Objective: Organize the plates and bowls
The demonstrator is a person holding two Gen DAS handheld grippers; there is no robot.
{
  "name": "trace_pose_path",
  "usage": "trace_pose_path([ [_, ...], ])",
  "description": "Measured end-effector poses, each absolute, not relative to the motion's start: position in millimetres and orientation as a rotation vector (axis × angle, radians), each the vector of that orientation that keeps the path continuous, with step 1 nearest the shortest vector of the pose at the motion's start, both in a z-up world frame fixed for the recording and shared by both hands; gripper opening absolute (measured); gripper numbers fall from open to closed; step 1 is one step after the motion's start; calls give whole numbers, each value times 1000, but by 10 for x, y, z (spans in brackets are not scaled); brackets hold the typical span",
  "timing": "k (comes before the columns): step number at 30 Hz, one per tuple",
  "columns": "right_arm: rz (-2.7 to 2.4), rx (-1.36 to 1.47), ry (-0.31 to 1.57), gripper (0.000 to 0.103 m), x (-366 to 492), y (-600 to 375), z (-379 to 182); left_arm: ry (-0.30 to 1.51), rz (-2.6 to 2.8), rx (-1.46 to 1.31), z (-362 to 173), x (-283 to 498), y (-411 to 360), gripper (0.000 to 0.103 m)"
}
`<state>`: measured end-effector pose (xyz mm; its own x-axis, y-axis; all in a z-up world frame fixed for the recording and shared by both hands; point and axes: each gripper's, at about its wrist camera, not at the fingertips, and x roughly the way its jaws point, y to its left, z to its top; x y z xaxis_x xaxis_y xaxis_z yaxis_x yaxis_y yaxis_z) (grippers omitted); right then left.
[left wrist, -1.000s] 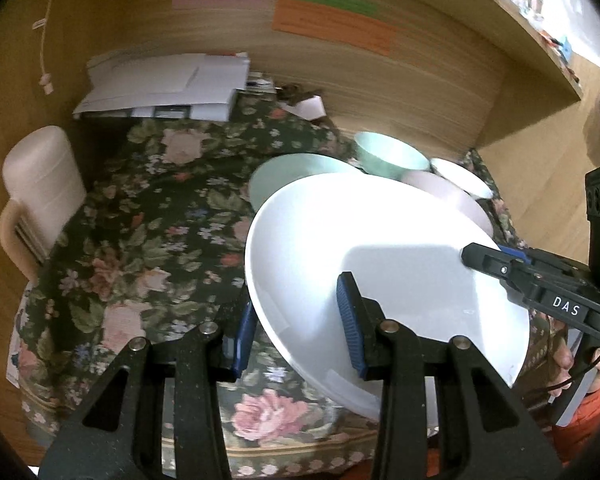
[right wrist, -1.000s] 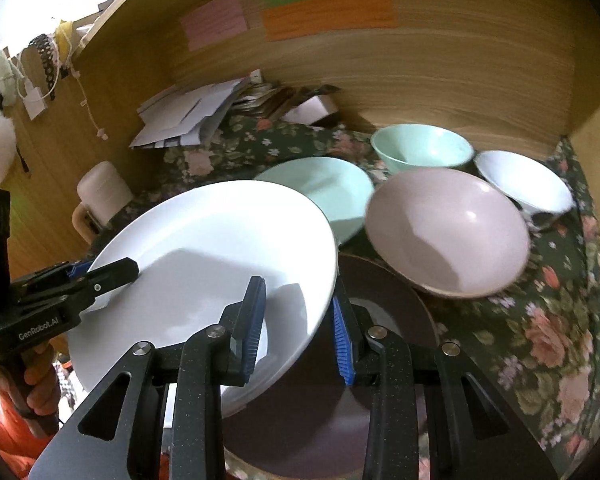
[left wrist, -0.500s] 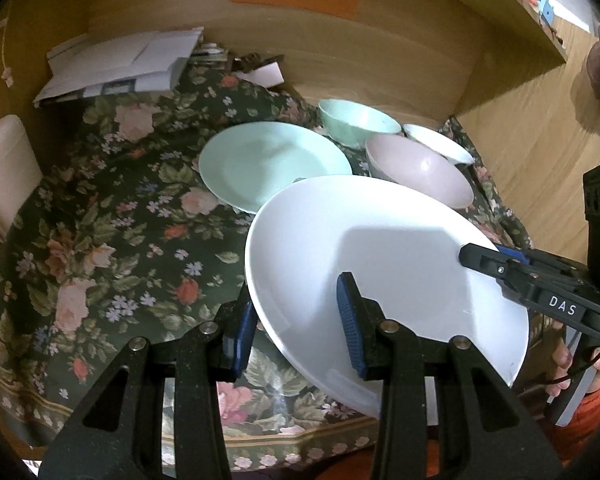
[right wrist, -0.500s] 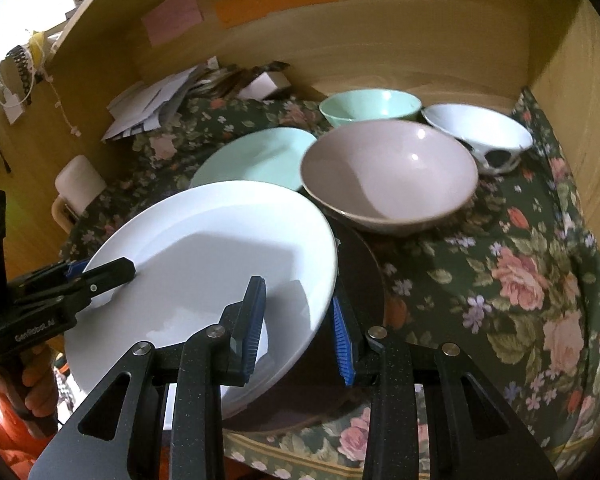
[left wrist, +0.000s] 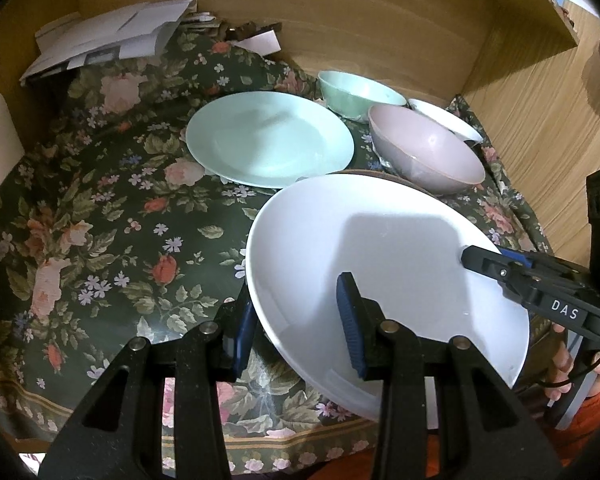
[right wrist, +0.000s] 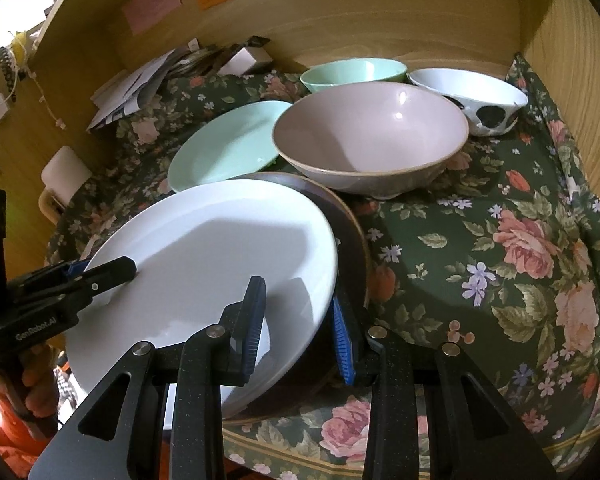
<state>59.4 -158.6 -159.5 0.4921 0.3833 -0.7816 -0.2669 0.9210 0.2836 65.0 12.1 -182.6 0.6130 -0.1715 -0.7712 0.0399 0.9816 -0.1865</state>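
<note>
A large white plate (left wrist: 384,264) (right wrist: 204,276) is held tilted above the flowered cloth by both grippers. My left gripper (left wrist: 296,320) is shut on its left rim; it also shows in the right wrist view (right wrist: 100,272). My right gripper (right wrist: 298,326) is shut on its right rim; it also shows in the left wrist view (left wrist: 484,260). A dark brown plate (right wrist: 352,248) lies under the white one. Behind are a mint plate (left wrist: 268,138) (right wrist: 224,144), a pink bowl (left wrist: 424,148) (right wrist: 368,136), a mint bowl (left wrist: 356,90) (right wrist: 352,72) and a white bowl with black spots (right wrist: 476,100) (left wrist: 444,118).
A dark flowered cloth (left wrist: 100,208) (right wrist: 500,248) covers the surface inside a wooden alcove. Papers (left wrist: 112,40) (right wrist: 136,84) pile at the back left. A white mug-like object (right wrist: 62,176) sits at the left edge. A wooden wall (left wrist: 540,120) stands to the right.
Both grippers have drawn back and up with the white plate held between them; the mint plate and the bowls now show further away. The grips have not changed.
</note>
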Motion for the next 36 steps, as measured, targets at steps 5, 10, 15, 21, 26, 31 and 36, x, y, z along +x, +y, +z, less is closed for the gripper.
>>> trace_pose_path([
  [5,394,134,995,29,616,-1580,-1636,908,-117,-147,-1871,681,112,39],
  [10,398,138,998,29,645,-1580,-1642,921,-117,-156,-1919,728,132,39],
  [15,399,133,1000,29,650,-1557,-1649,933,-106,-159,-1962,768,151,39],
  [21,409,154,1012,29,672,-1594,-1658,932,-106,-149,-1970,804,148,38],
  [26,395,148,1003,29,649,-1632,-1625,929,-104,-146,-1967,817,148,38],
  [31,337,104,967,29,622,-1686,-1539,931,-114,-140,-1971,846,128,38],
  [36,335,117,953,30,628,-1742,-1449,935,-118,-124,-1979,875,100,38],
])
